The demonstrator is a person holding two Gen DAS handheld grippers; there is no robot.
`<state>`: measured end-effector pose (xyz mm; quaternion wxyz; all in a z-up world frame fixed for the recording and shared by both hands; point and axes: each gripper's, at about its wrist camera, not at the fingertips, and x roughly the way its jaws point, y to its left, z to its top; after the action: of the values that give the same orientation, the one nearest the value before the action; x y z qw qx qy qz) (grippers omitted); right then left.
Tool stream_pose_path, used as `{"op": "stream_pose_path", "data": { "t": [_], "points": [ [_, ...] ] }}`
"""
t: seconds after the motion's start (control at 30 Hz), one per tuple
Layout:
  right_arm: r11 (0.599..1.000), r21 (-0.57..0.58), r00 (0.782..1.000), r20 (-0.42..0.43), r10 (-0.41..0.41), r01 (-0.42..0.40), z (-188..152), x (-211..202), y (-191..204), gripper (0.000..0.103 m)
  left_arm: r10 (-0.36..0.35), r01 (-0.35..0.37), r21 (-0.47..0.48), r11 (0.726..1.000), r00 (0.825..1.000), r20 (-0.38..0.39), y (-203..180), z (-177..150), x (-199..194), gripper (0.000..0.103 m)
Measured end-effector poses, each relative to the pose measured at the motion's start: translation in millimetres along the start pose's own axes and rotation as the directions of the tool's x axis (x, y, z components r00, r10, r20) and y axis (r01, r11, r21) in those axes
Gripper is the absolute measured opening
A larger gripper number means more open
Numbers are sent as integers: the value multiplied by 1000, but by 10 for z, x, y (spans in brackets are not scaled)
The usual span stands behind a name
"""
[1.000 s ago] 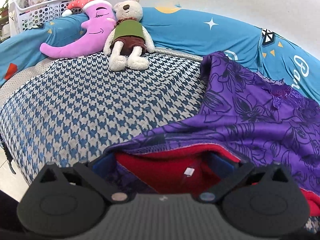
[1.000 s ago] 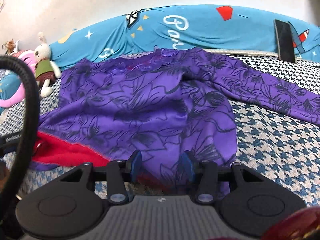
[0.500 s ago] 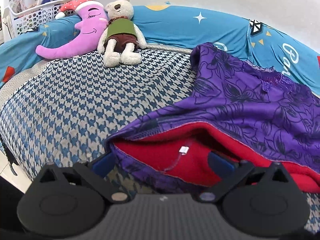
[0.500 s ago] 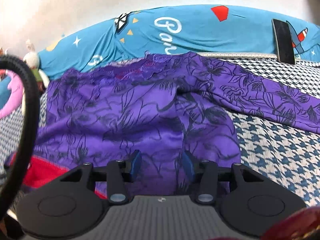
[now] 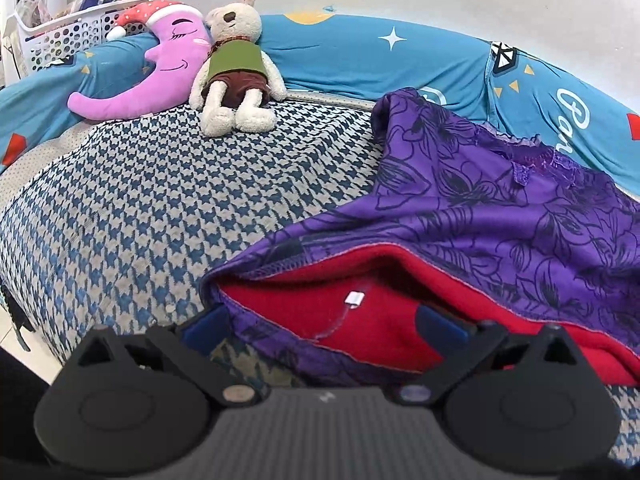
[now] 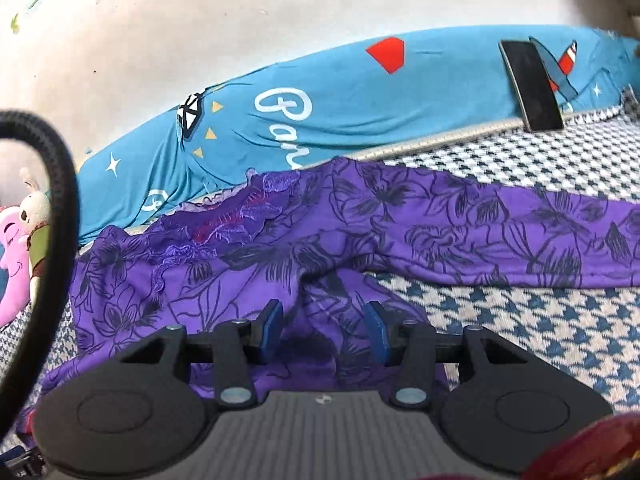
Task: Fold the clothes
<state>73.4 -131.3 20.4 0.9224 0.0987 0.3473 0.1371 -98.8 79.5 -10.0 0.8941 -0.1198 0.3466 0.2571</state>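
Both grippers, left (image 5: 320,324) spread wide, right (image 6: 323,330) narrower, have just dropped the purple flower-printed, red-lined garment (image 5: 500,216) onto the houndstooth bedcover (image 5: 160,200); its hem corners need re-gripping.

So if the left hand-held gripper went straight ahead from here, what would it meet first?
Most likely the purple garment: its open hem with the red lining already lies between the open fingers of the left hand-held gripper. Depth is hard to judge.

The right gripper (image 6: 322,330), jaws apart, straddles a purple floral garment (image 6: 280,264) on the houndstooth bedcover (image 6: 540,320).
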Motion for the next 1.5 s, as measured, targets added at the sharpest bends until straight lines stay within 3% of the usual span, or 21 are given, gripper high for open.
{"op": "stream_pose_path", "data": {
  "t": [0.3, 0.5, 0.67, 0.8, 1.03, 1.2, 1.33, 1.5],
  "points": [
    [997, -26, 996, 45, 80, -78, -22, -250, 41, 46, -26, 27, -9, 1000, 998, 63, -53, 24, -132, 103],
    [995, -20, 989, 113, 95, -93, 4, -525, -57, 52, -63, 63, -1, 998, 994, 93, -127, 27, -196, 103],
    [998, 13, 992, 111, 66, -68, -51, -700, -261, 52, -111, 106, 58, 993, 990, 89, -268, -16, -205, 103],
    [999, 13, 996, 81, 29, -30, -180, -808, -400, 52, -140, 134, 90, 987, 988, 61, -403, -87, -169, 103],
    [999, -30, 999, -15, 41, -42, -529, -904, -466, 53, -167, 161, 130, 978, 985, 35, -588, -165, -119, 103],
    [989, -115, 994, -72, 81, -89, -752, -930, -346, 54, -160, 157, 127, 979, 987, 16, -618, -179, -67, 103],
    [975, -186, 991, -92, 102, -118, -895, -925, -214, 62, -155, 154, 121, 981, 988, -1, -613, -188, -30, 103],
    [947, -300, 991, -105, 87, -115, -1027, -860, -28, 63, -154, 154, 113, 982, 988, -7, -603, -191, -20, 103]
  ]
}}
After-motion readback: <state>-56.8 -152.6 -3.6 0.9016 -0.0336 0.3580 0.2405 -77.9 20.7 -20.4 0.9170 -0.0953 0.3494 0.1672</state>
